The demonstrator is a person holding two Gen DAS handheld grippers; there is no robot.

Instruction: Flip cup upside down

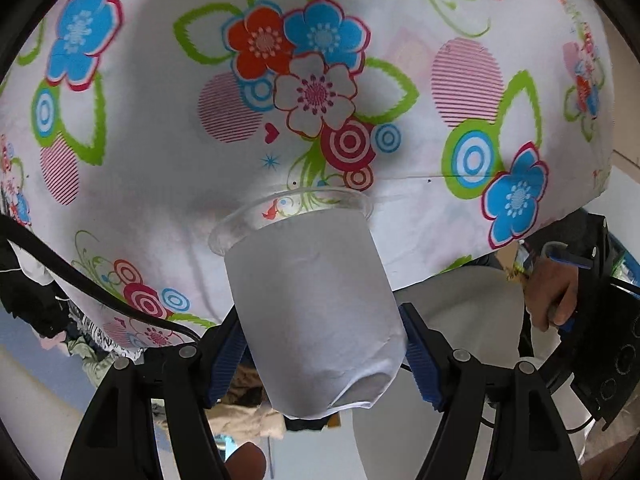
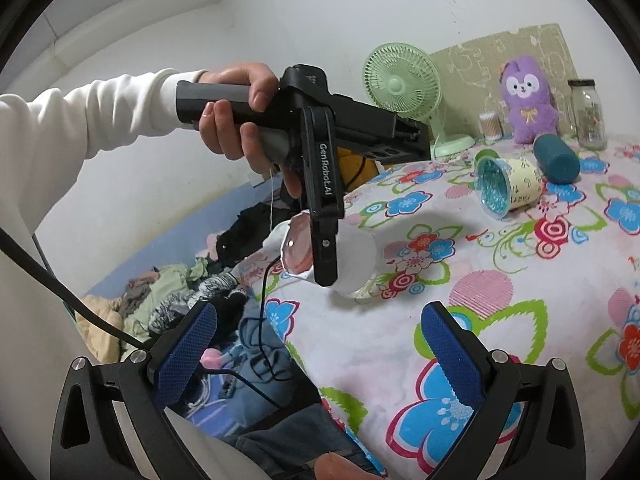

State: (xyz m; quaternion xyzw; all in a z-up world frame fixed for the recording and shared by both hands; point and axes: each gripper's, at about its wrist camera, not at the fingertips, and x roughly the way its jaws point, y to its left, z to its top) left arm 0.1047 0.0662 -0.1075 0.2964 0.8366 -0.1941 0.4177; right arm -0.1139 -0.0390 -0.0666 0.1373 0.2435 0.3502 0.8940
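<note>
The cup (image 1: 316,312) is clear plastic with a white wrap. My left gripper (image 1: 324,354) is shut on its body near the base, its blue pads on both sides. The clear rim (image 1: 292,212) points away and down toward the flowered cloth (image 1: 160,168), so the cup is tilted mouth-down above the table. In the right wrist view the same cup (image 2: 352,260) hangs in the left gripper (image 2: 326,248) over the table's near edge, rim close to the cloth. My right gripper (image 2: 320,348) is open and empty, low and in front of the cup.
On the flowered tablecloth (image 2: 500,340) at the back lie a yellow cup on its side (image 2: 508,188) and a teal cylinder (image 2: 556,158). A green fan (image 2: 404,84), a purple plush toy (image 2: 524,100) and a glass jar (image 2: 588,114) stand behind. Clothes are piled (image 2: 168,304) left of the table.
</note>
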